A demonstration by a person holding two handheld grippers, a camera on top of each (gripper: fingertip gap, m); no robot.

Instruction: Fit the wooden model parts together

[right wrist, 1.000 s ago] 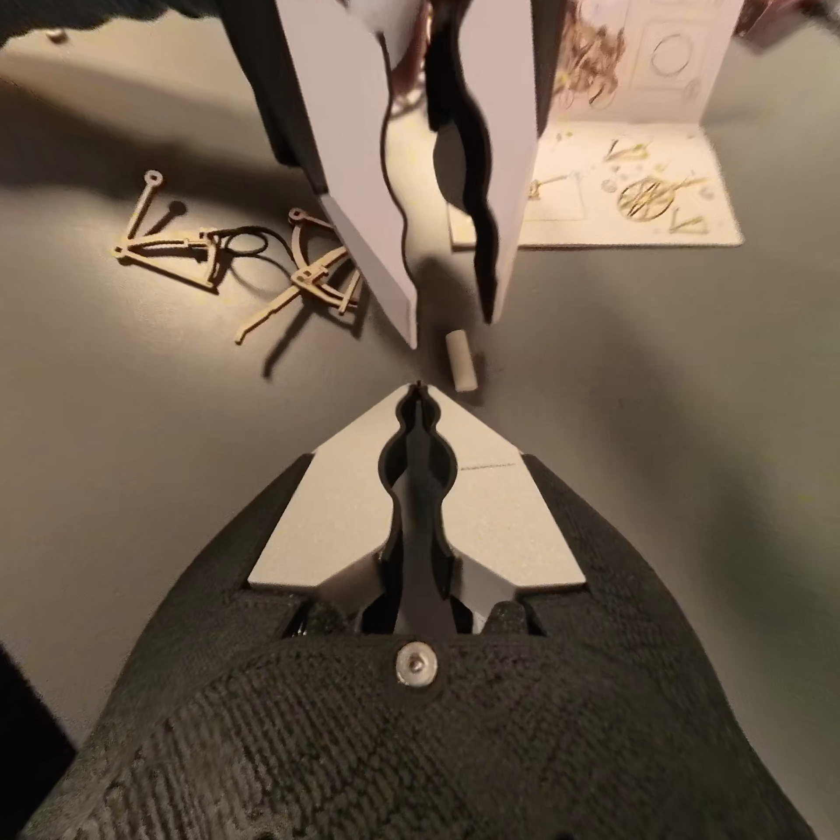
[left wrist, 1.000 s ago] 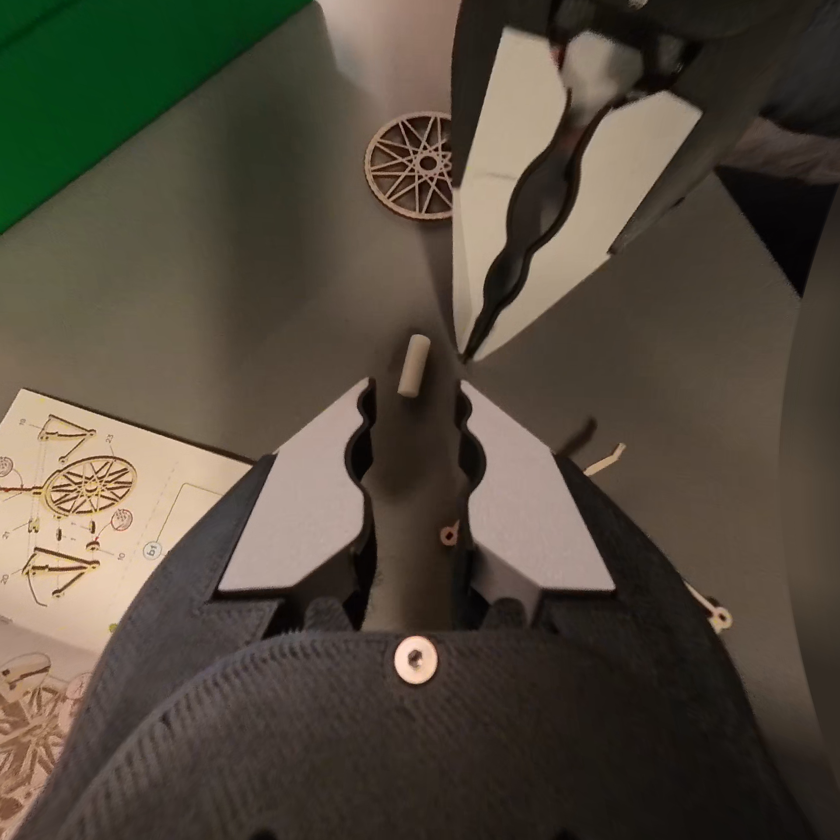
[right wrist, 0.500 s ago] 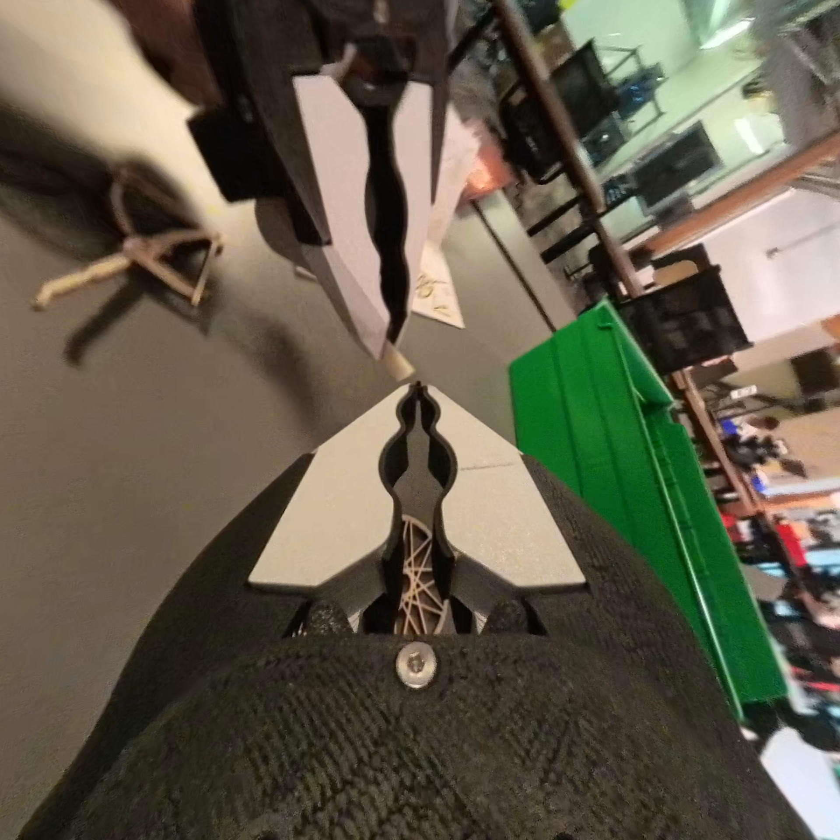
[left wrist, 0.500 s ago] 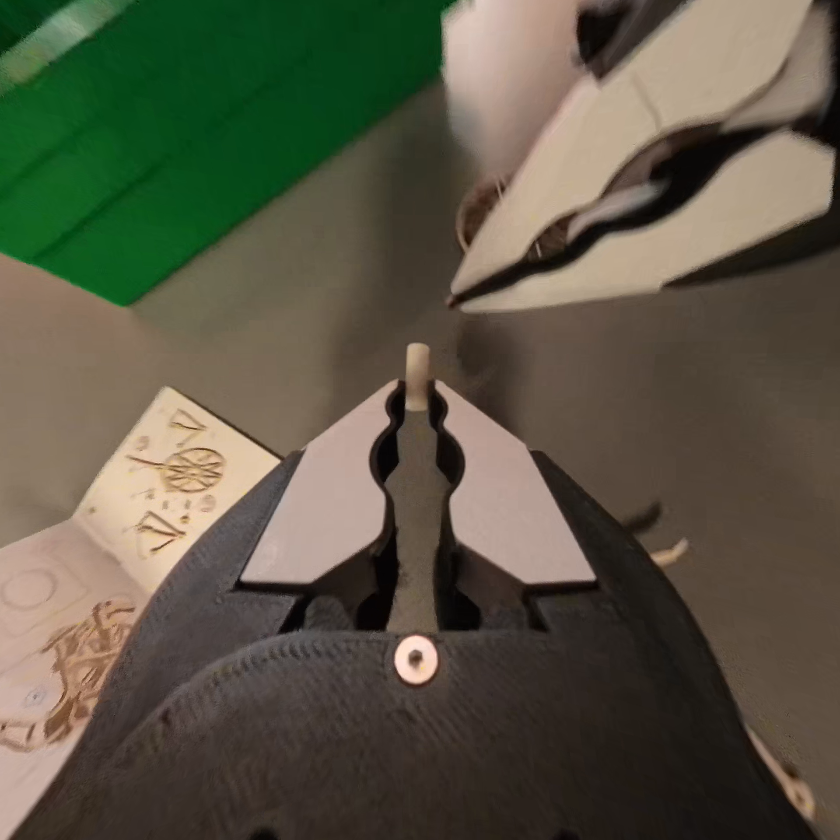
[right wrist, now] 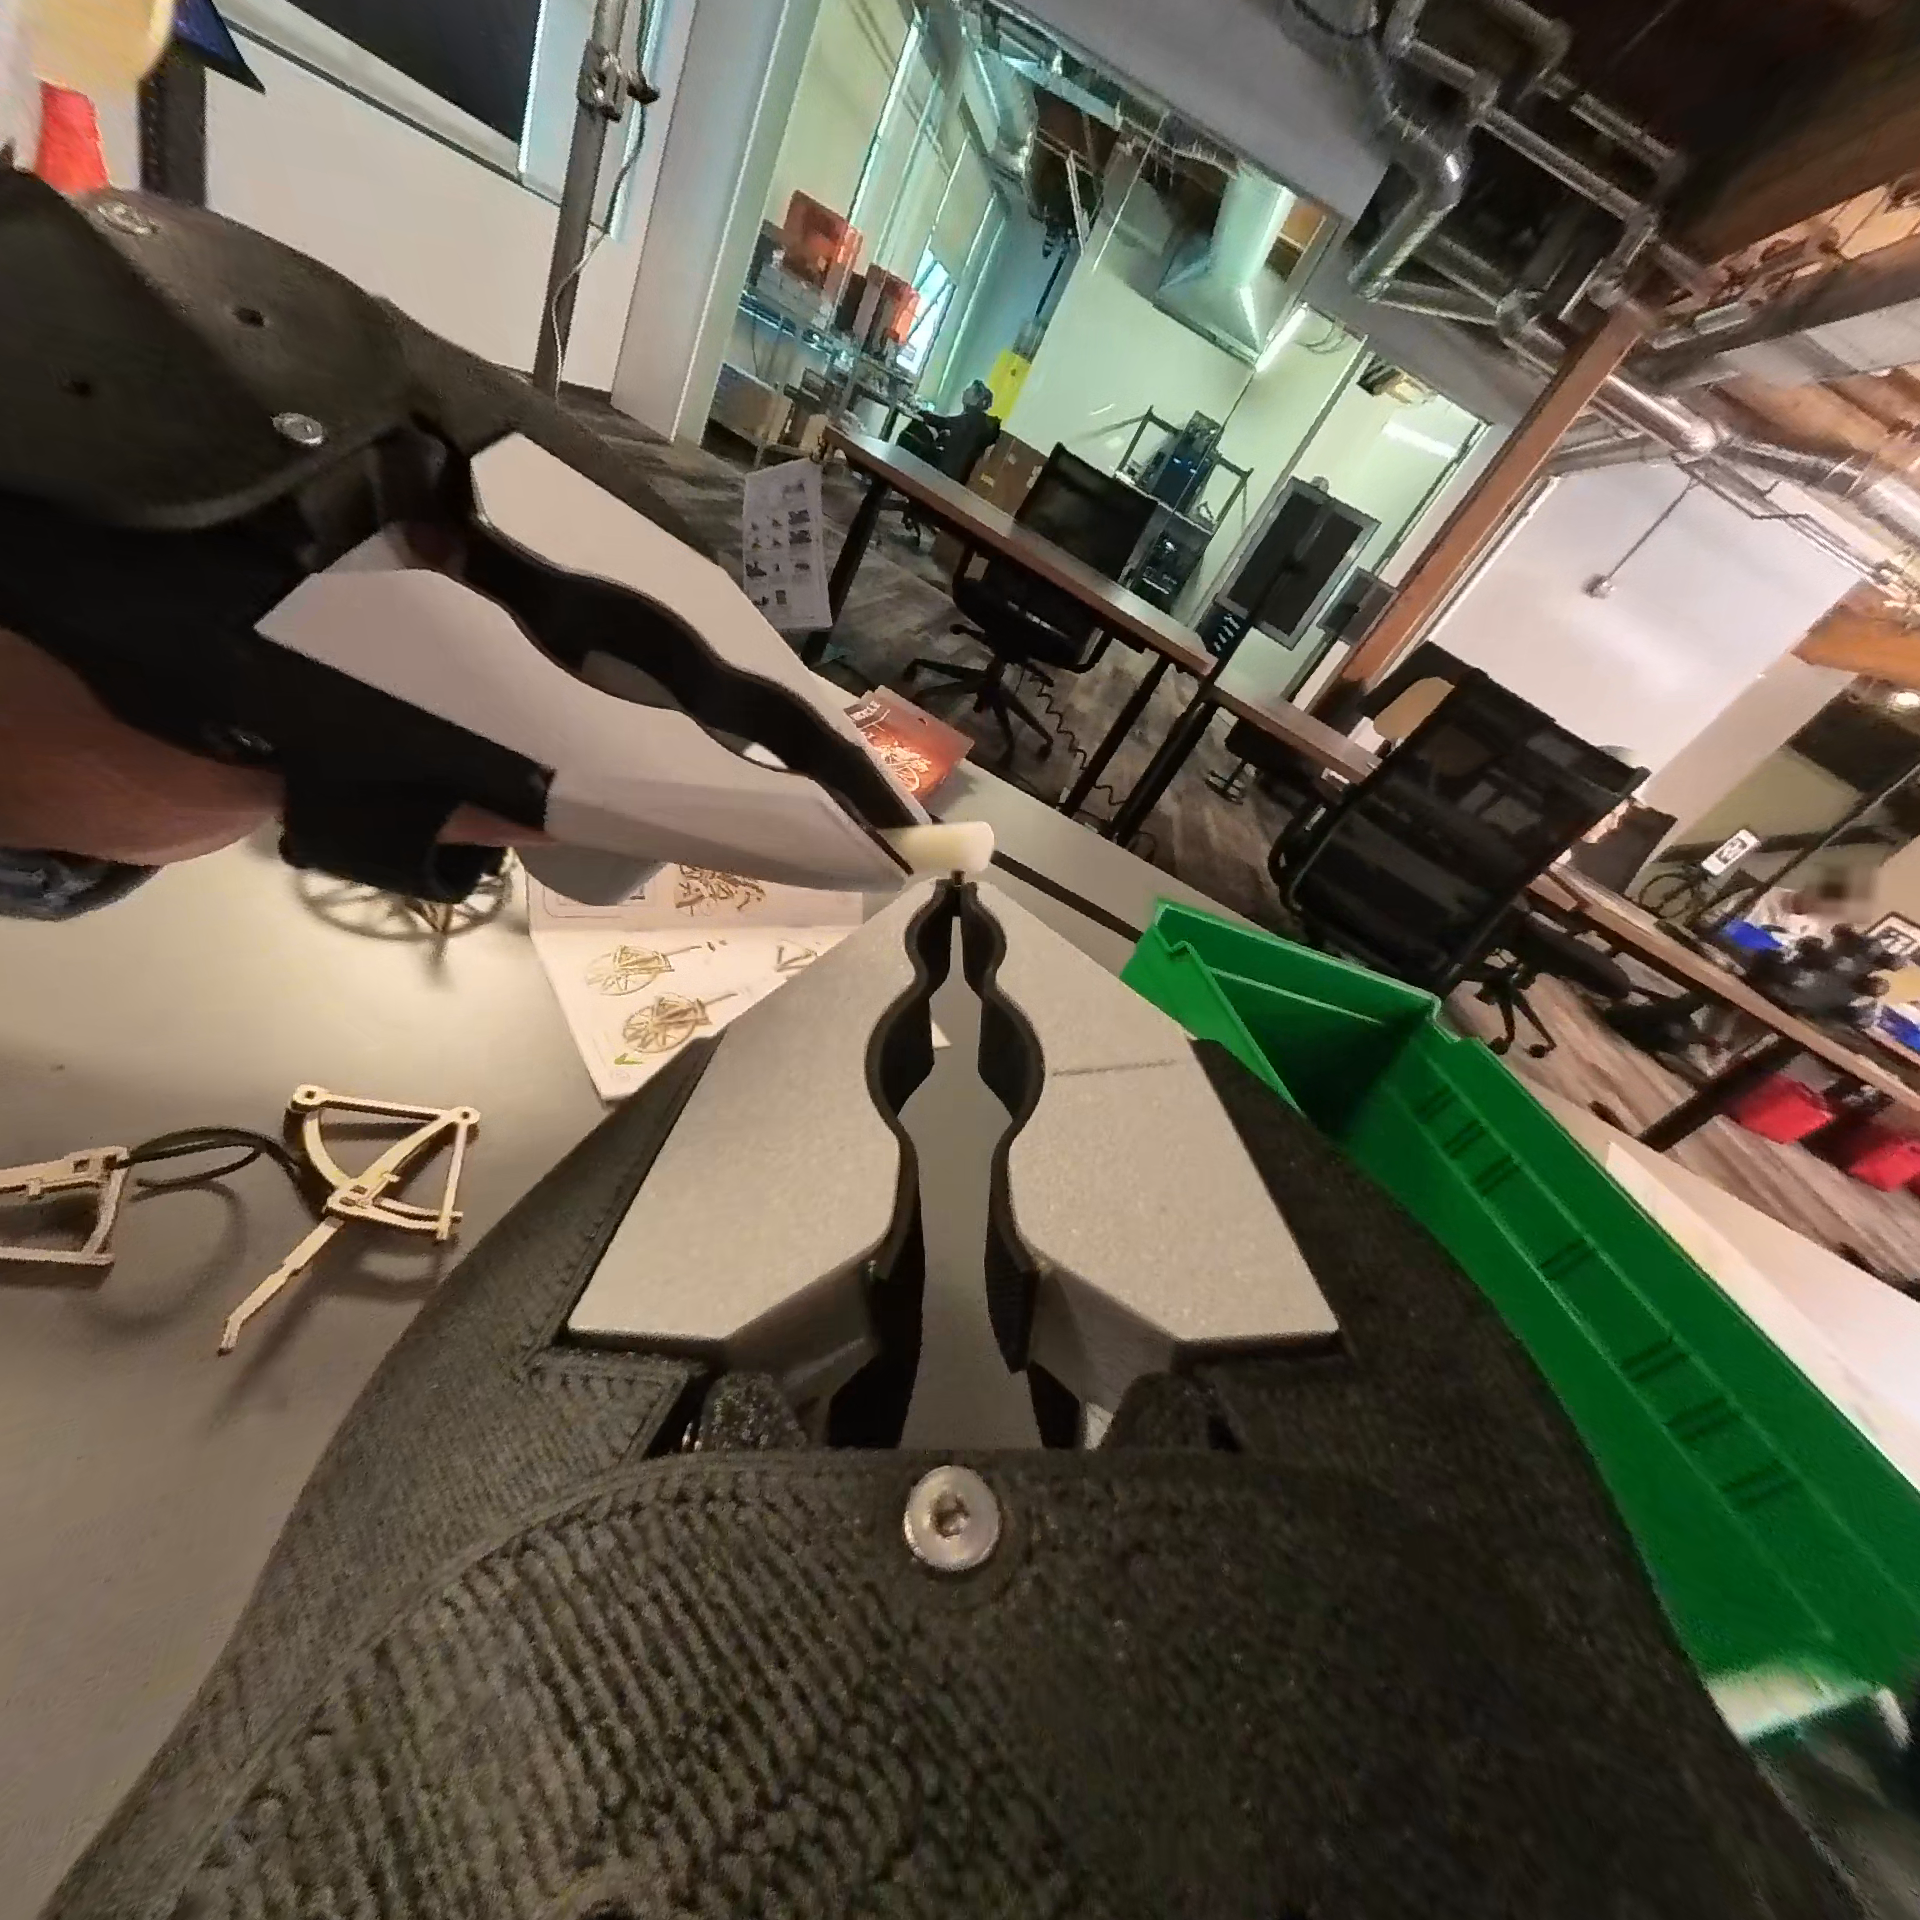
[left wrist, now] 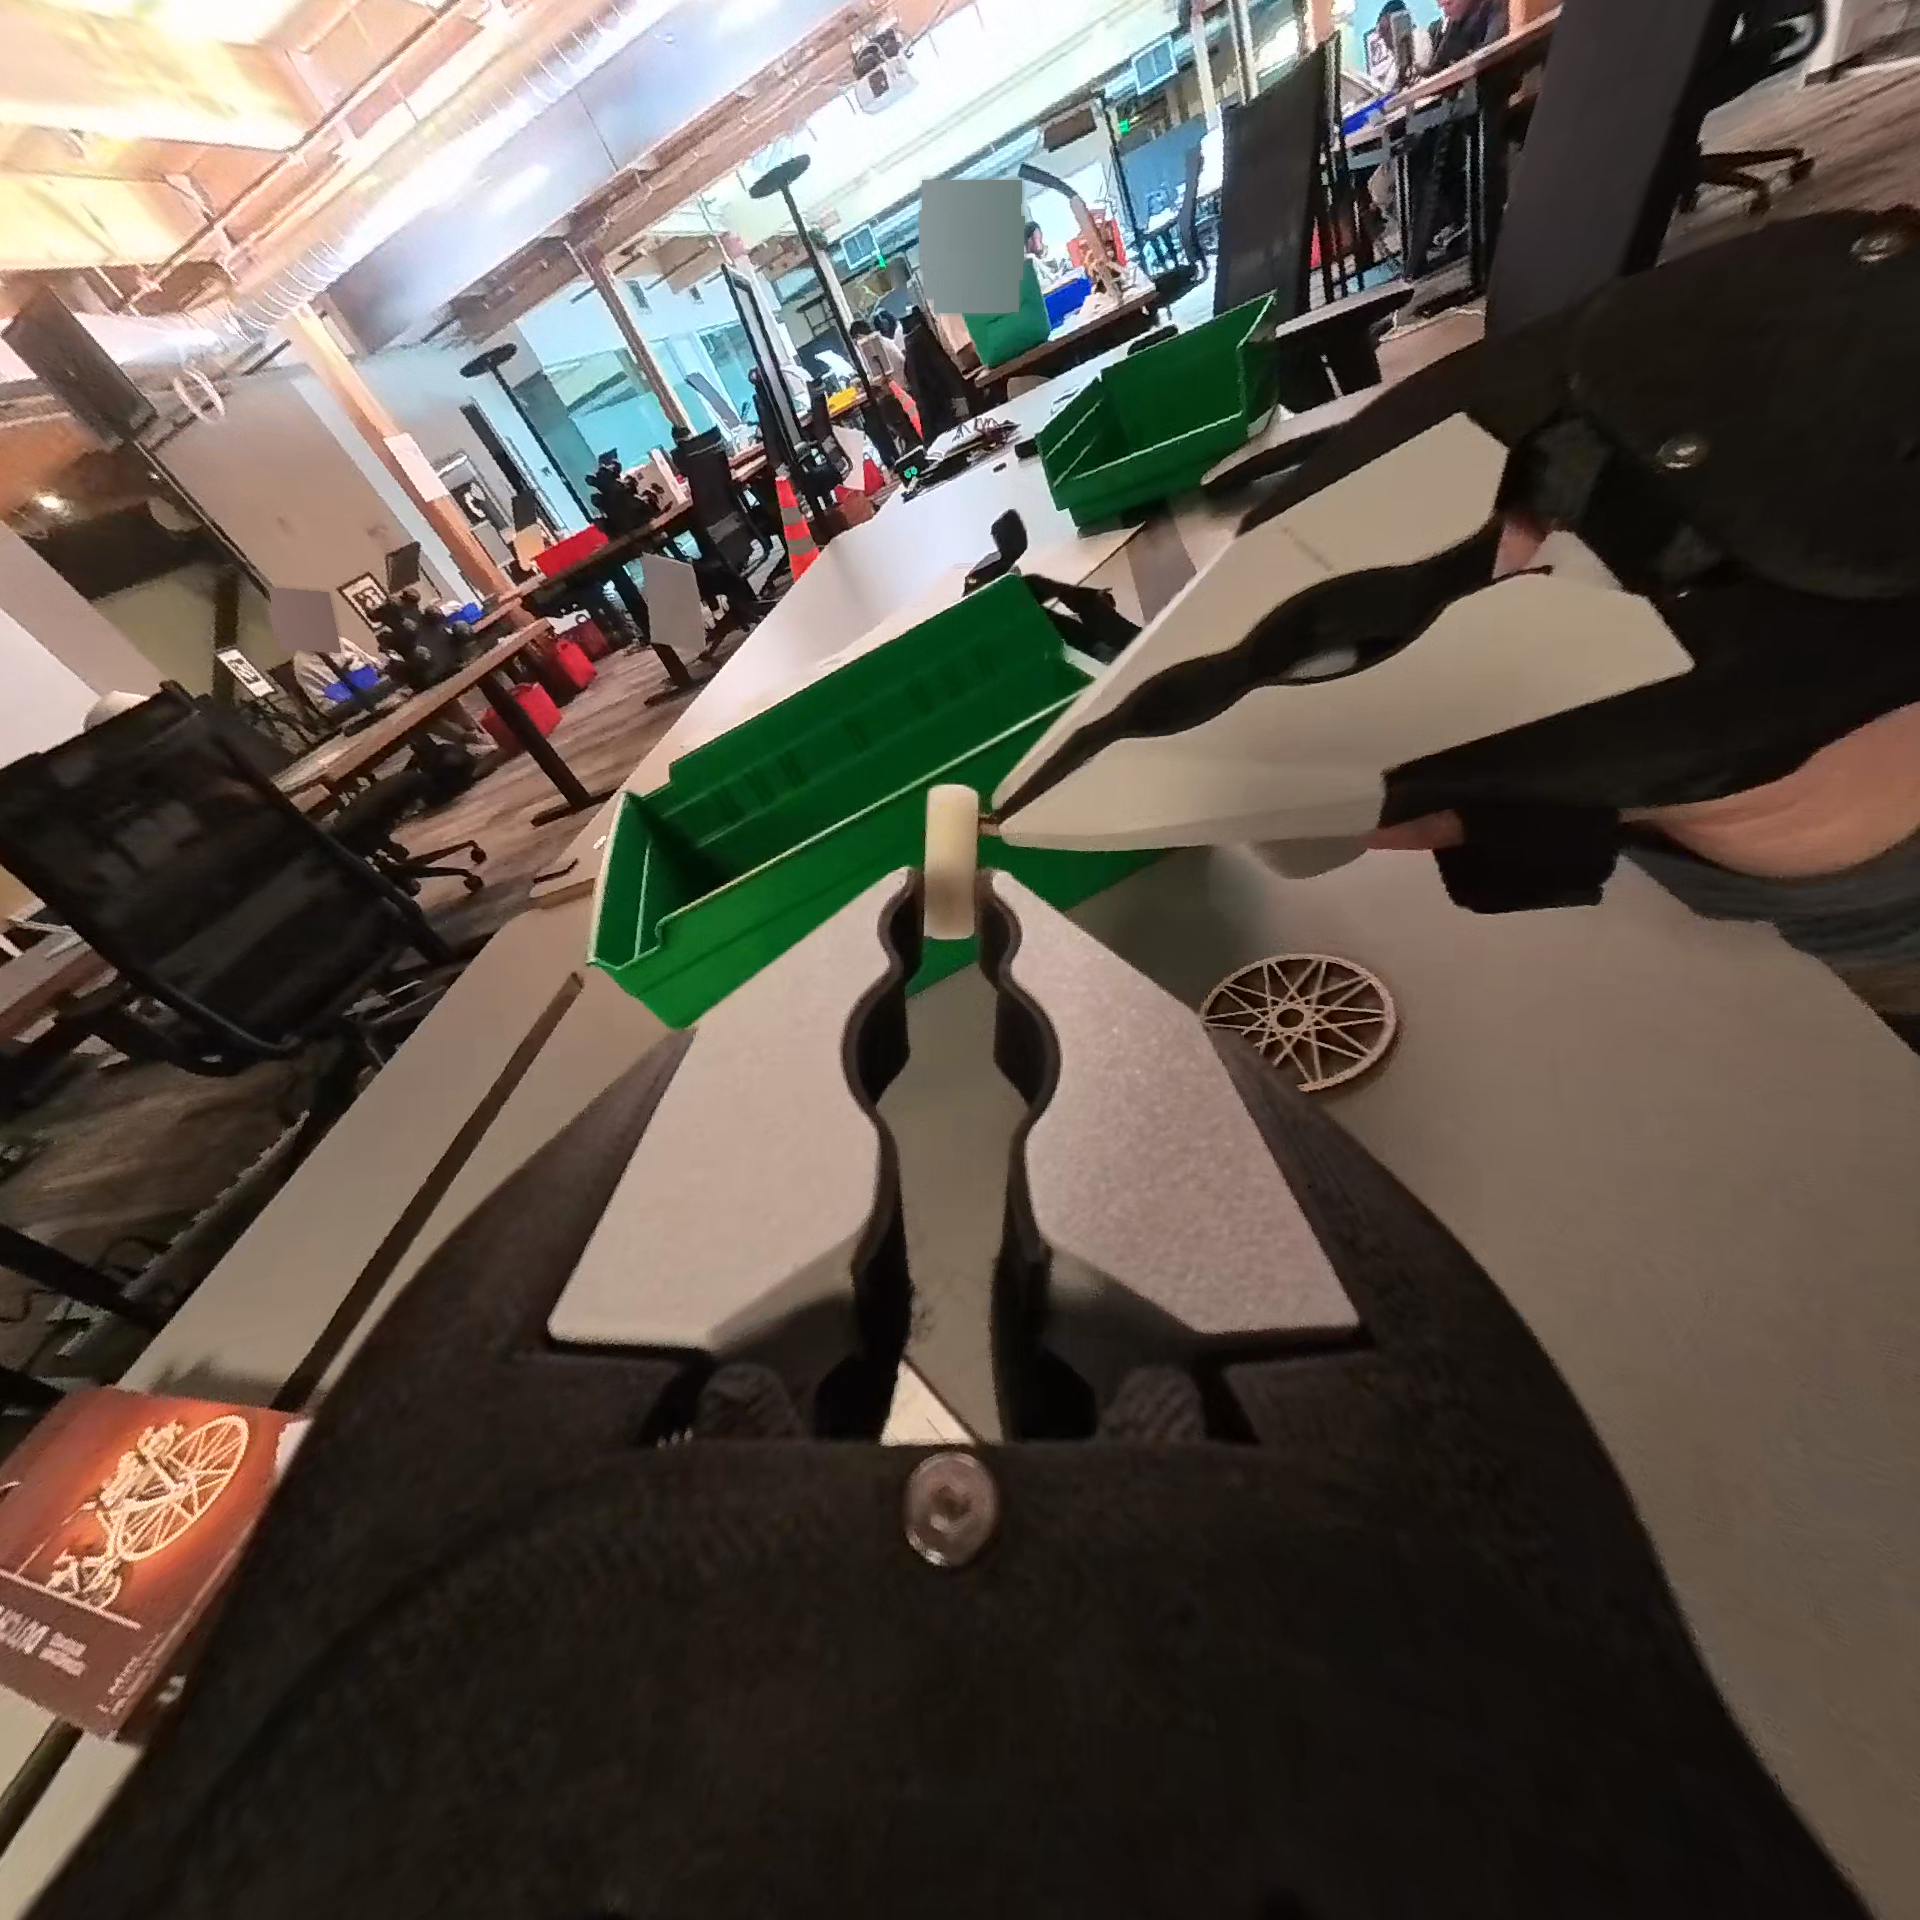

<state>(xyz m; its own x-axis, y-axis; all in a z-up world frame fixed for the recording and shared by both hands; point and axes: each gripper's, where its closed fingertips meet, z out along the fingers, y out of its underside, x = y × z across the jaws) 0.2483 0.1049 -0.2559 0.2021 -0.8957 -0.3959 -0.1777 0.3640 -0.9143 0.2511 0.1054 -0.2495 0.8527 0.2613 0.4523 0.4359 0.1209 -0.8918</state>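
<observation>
Both views are bright and mostly sharp. Above my left gripper (left wrist: 948,904), at the upper left corner, the ceiling lights (left wrist: 197,62) burn out to a warm white glare. The wide lens bends straight lines strongly near the edges, so the room leans. Beyond my right gripper (right wrist: 957,896) the far right background is smeared and out of focus. The wooden parts (right wrist: 374,1174) to its left throw soft shadows on the grey tabletop (right wrist: 135,1018).
</observation>
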